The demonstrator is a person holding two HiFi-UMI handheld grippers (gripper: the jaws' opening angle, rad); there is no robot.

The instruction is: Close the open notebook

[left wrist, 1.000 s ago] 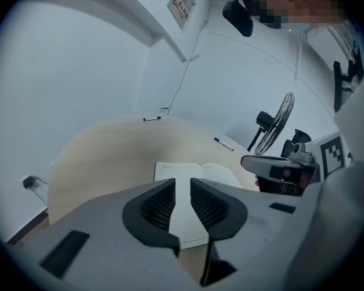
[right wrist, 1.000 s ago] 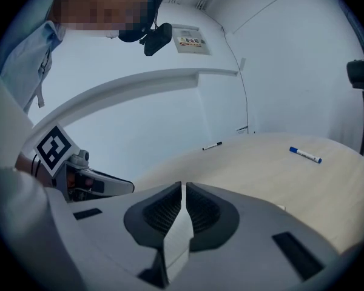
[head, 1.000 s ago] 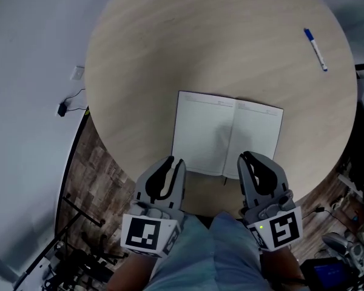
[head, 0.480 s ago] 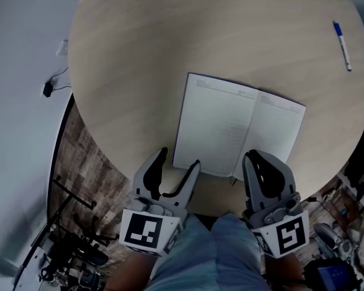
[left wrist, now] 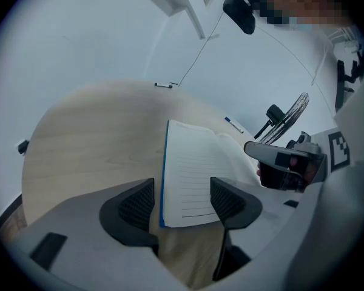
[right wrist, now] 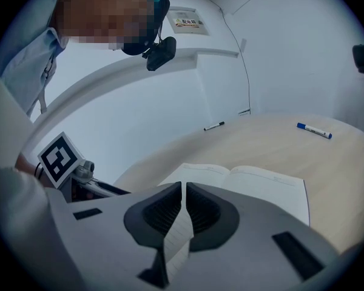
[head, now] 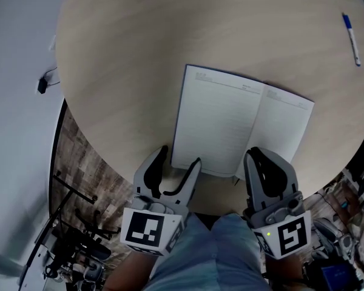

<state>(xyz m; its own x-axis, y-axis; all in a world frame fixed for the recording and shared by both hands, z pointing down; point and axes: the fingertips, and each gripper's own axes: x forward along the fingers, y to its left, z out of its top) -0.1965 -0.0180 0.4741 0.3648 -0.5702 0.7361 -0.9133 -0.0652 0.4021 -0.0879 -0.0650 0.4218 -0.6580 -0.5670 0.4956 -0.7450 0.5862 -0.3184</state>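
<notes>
The notebook [head: 239, 123] is lying open and flat on the round table [head: 121, 53], at the side near to me, with its lined pages up and its near edge close to the table rim. I am judging it light, with thin, floppy pages and a somewhat stiffer blue cover – a single sheet would bend or slip, so the cover's outer edge is the better place to take hold.

My left gripper [head: 180, 156] is hovering at the near left corner of the notebook. Its jaws have just been opening and are standing wide, the corner showing between them, but the pads are not pressing on it. My right gripper [head: 259, 156] is hanging over the near edge beside the spine, jaws pressed together and gripping nothing – only a slit is showing the page below. A blue pen [head: 352, 38] is lying well apart, at the far right.
</notes>
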